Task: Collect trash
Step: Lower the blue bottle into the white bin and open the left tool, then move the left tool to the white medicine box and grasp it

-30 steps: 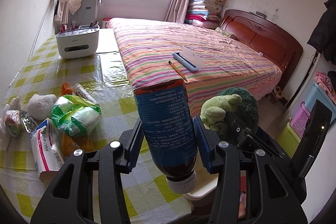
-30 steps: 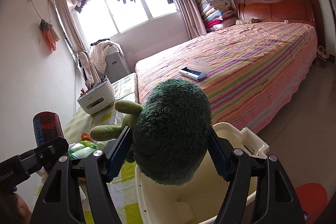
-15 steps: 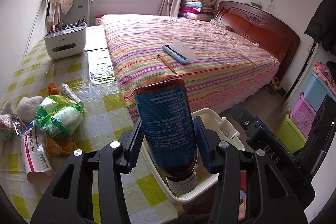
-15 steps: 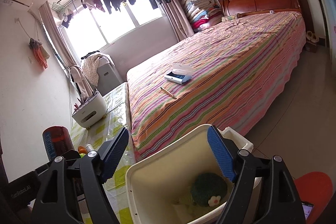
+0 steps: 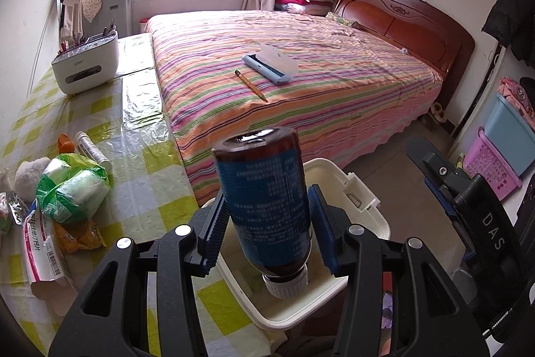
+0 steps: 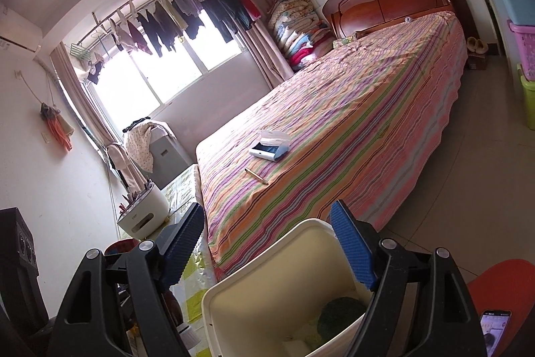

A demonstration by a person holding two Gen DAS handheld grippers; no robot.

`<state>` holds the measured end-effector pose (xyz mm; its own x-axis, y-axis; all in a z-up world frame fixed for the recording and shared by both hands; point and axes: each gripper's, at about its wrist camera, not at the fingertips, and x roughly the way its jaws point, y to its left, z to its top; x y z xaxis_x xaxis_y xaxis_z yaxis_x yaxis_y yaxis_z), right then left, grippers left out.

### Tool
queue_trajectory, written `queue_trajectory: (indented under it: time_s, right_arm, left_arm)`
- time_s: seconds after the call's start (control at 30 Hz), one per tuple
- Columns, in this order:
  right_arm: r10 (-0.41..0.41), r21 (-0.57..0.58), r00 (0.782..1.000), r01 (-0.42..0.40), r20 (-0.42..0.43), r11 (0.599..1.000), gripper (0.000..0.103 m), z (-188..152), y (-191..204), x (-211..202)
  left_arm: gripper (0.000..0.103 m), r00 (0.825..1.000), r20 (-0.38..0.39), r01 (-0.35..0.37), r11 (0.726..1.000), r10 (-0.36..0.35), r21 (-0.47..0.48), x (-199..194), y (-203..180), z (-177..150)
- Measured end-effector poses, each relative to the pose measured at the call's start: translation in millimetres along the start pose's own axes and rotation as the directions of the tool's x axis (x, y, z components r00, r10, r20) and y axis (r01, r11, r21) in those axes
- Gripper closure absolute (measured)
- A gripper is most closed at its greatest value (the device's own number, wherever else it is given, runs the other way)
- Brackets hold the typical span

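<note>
My left gripper (image 5: 267, 213) is shut on a brown bottle (image 5: 264, 189) with a blue label, held cap toward the camera and tilted over the white bin (image 5: 364, 216). The bin stands on the floor against the table's corner. In the right wrist view my right gripper (image 6: 267, 233) hangs open above the bin (image 6: 267, 260), nothing between its blue pads. A green plush toy (image 6: 341, 313) lies at the bottom of the bin. The bottle's base (image 6: 120, 248) shows at the lower left. One right finger (image 5: 448, 189) appears at the right of the left wrist view.
The yellow-checked table (image 5: 140, 176) carries a green bag (image 5: 72, 189), a paper packet (image 5: 40, 243), an orange wrapper (image 5: 78, 235), a white tube (image 5: 93, 149) and a white organiser (image 5: 87, 66). A pencil (image 5: 250, 84) and blue case (image 5: 271, 66) lie on the striped bed. Coloured crates (image 5: 511, 139) stand right.
The right gripper let the green plush toy drop into the bin and its jaws spread wide. The left gripper carried the bottle from beside the table to above the bin.
</note>
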<state>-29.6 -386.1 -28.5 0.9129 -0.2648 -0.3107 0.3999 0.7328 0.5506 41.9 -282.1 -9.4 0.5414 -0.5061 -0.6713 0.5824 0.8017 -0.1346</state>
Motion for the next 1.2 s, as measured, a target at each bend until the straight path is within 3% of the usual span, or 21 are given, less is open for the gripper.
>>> queue_trajectory:
  time_s: [0.07,0.13,0.3,0.5,0.7,0.83,1.03,1.2]
  right_arm:
    - [0.001,-0.001,1.0,-0.001,0.006,1.0,0.027,0,0,-2]
    - [0.003,0.001,1.0,-0.003,0.013,1.0,0.027,0,-1,-3]
    - [0.01,0.012,1.0,-0.011,0.017,1.0,0.027,0,-4,-5]
    - [0.034,0.0,0.999,-0.034,0.002,0.999,0.027,-2,5,-1]
    - [0.066,-0.032,0.997,-0.067,-0.026,0.997,0.027,-8,24,6]
    - [0.088,-0.071,0.995,-0.091,-0.053,0.993,0.027,-14,42,12]
    - [0.129,-0.131,0.986,-0.143,-0.108,0.981,0.027,-28,75,24]
    - [0.152,-0.183,0.976,-0.18,-0.158,0.967,0.027,-44,105,35]
  left_arm:
    - [0.054,1.0,0.011,-0.002,1.0,0.001,0.016,1,-5,0]
    - [0.03,1.0,0.019,-0.009,1.0,0.009,0.029,1,-9,0]
    - [0.02,0.997,0.058,-0.057,0.996,0.053,0.063,-14,-6,0]
    - [0.016,0.982,0.117,-0.16,0.979,0.145,0.126,-51,25,-6]
    - [0.013,0.958,0.138,-0.269,0.953,0.25,0.139,-82,86,-15]
    - [0.013,0.945,0.13,-0.311,0.947,0.299,0.082,-94,137,-20]
    - [0.013,0.958,0.039,-0.276,0.951,0.284,-0.139,-103,210,-27]
    - [0.013,0.938,-0.014,-0.344,0.93,0.346,-0.127,-97,228,-38]
